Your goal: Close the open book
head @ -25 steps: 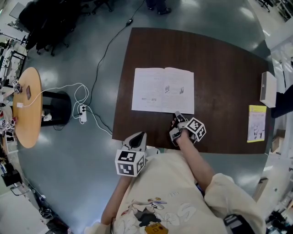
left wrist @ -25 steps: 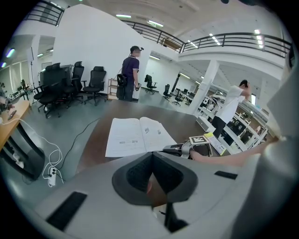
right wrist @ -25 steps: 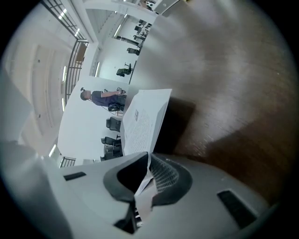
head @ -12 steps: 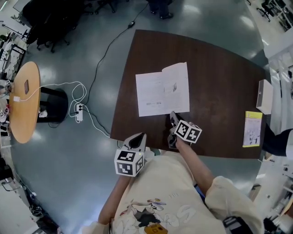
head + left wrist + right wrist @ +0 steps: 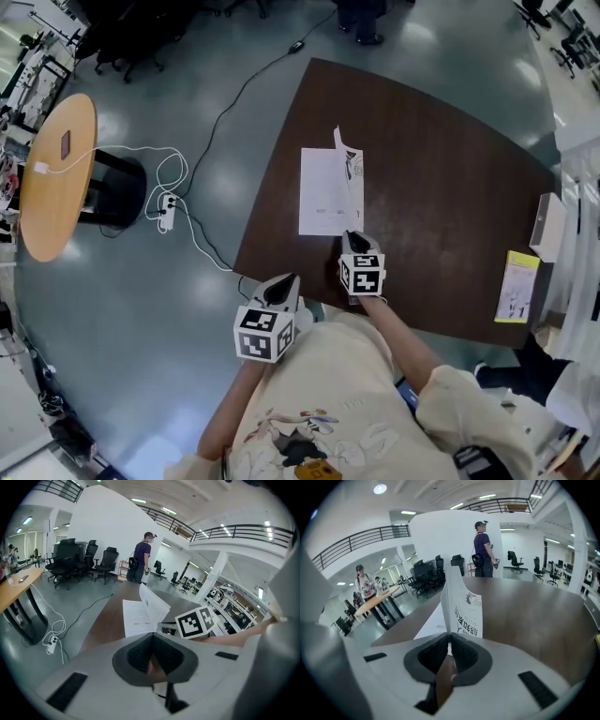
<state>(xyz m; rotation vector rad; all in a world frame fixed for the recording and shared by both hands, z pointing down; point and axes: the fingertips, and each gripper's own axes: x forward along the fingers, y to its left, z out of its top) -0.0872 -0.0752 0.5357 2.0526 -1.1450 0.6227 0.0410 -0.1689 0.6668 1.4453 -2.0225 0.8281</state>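
Pinching the book (image 5: pixel 323 192) at its near edge, our right gripper (image 5: pixel 353 237) holds one half standing up on the brown table (image 5: pixel 450 178) (our left gripper (image 5: pixel 284 281) is closed, holding nothing).

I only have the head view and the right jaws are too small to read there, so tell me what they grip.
Observer: In the right gripper view the right gripper has its jaws shut on the near edge of the book's right half, which stands about upright.
Operator: Report the left jaws too.
Observer: The left gripper has its jaws together, nothing between them.
Operator: Say what shows on the raised half's outer side.
Observer: A printed cover with large characters near its lower edge.
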